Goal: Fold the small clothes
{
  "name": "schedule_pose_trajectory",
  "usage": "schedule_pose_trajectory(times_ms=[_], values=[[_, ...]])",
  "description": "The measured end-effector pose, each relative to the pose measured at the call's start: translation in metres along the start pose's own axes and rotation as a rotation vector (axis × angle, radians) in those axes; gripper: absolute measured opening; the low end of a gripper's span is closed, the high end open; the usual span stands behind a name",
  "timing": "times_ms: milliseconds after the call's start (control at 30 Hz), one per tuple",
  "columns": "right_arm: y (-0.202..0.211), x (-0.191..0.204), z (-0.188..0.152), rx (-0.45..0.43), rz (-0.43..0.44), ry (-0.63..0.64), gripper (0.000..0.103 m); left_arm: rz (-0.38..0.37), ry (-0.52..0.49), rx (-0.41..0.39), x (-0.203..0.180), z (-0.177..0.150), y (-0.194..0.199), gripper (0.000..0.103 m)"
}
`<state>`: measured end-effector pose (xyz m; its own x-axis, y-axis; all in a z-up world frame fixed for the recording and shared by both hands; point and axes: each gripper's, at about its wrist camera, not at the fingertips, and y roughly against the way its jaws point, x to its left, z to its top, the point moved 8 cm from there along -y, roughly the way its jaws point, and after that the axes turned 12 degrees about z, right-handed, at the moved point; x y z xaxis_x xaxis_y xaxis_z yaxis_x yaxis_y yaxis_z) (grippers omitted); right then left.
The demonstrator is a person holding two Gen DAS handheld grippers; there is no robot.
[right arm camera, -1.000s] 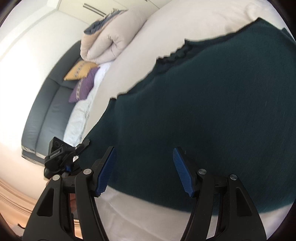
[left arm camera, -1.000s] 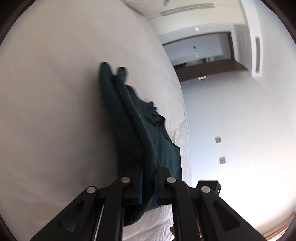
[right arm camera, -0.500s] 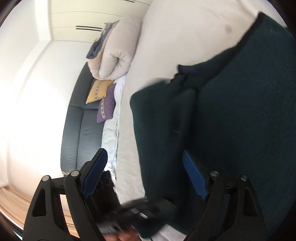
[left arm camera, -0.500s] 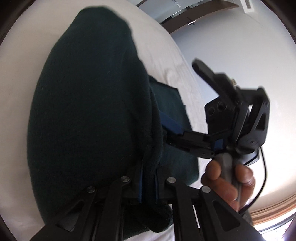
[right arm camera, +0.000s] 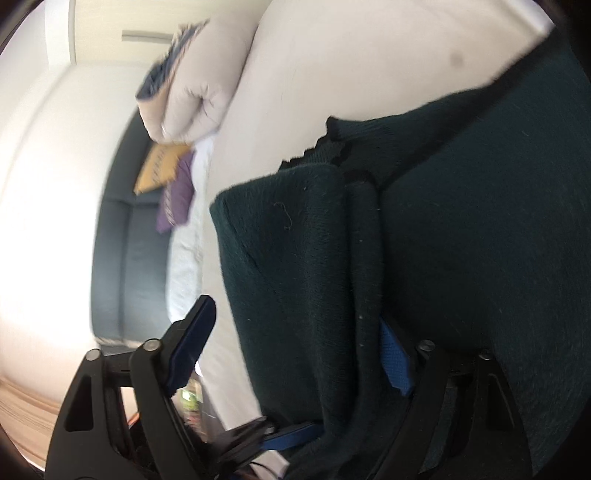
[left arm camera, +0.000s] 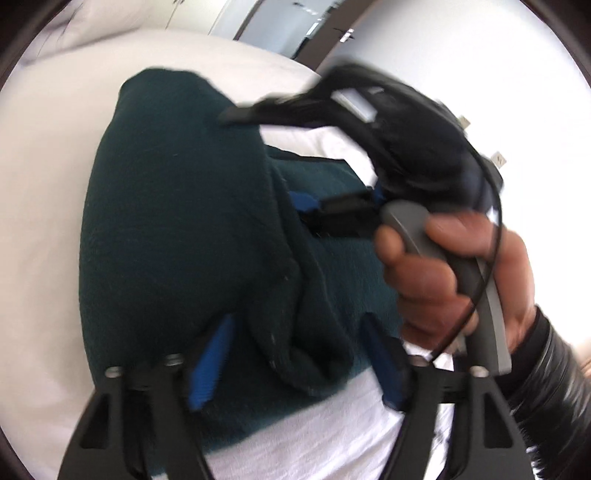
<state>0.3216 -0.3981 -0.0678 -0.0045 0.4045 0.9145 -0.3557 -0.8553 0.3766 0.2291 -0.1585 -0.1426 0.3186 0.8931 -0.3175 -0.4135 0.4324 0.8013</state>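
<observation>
On the bed: a dark green garment (left arm camera: pixel 177 229) lies folded over itself on the white bedding (left arm camera: pixel 44 184), filling the middle of both views.
Hidden parts: the garment runs past the right edge of the right wrist view, so its full outline cannot be told; both views are blurred, most of all around the tools.
Garment look: knitted or fleecy cloth, one thick flap lying over a flatter layer, with a small scalloped trim (right arm camera: pixel 325 147) showing where the layers meet.
Left tongs (left arm camera: pixel 299 362): jaws stand wide apart, blue pads on either side of a bunched lower edge of the garment; the cloth sits between them, but neither pad clearly presses it.
Right tongs (right arm camera: pixel 295 343): jaws also wide apart, the folded flap lying between them; the right pad is half covered by cloth, the left pad is clear of it over the bedding. No grip is visible.
Left view only: the person's right hand (left arm camera: pixel 454 280) around a grey handle, with a black cable (left arm camera: pixel 491 236) looped past it, and a doorway (left arm camera: pixel 295 22) beyond the bed.
Right view only: a rolled cream duvet (right arm camera: pixel 192 96), a dark sofa (right arm camera: pixel 125 251) with a yellow cushion (right arm camera: pixel 159 166) and a purple cushion (right arm camera: pixel 177 199).
</observation>
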Motion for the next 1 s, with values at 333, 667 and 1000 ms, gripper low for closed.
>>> schedule_pose_trajectory(times_ms=[333,667,1000], values=[[0.011,-0.023,-0.001,-0.010,-0.088,0.008,0.016,0.014,0.031,0.016,0.003,-0.007,0.017,0.076],[0.066,-0.019,0.010,-0.109,-0.128,0.058,0.010,0.021,0.015,0.025,0.002,-0.014,0.058,0.079],[0.126,-0.024,0.007,-0.105,0.006,0.038,0.002,0.024,0.079,-0.034,0.017,-0.018,0.078,0.089]])
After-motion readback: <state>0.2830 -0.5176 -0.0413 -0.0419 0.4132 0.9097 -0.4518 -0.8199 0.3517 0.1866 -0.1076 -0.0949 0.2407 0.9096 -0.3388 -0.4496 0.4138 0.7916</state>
